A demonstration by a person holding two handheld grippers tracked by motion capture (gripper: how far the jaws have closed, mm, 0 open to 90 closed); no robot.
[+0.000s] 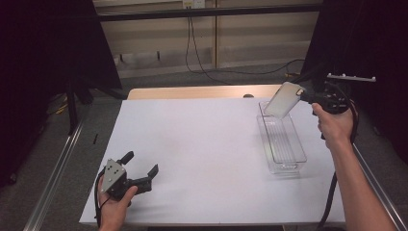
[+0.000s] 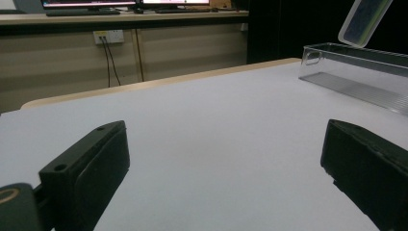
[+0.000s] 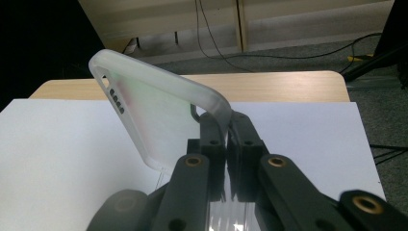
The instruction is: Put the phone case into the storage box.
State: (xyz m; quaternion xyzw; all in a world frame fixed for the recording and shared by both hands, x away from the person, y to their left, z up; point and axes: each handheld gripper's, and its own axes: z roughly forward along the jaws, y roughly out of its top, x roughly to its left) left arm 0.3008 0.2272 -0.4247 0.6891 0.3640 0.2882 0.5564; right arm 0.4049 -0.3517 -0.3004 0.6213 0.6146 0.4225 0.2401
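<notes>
A translucent white phone case hangs tilted in the air above the far end of a long clear plastic bin. My right gripper is shut on one corner of the case. In the right gripper view the case fans out to the left of the closed right gripper. My left gripper rests near the table's front left corner, open, nothing between its fingers. The left gripper view has the left gripper standing wide over bare table, with the bin and the case far right.
The white table top has a wooden strip along its far edge. Cables trail on the floor behind it. A metal rail runs along the left side. Dark curtains stand at both sides.
</notes>
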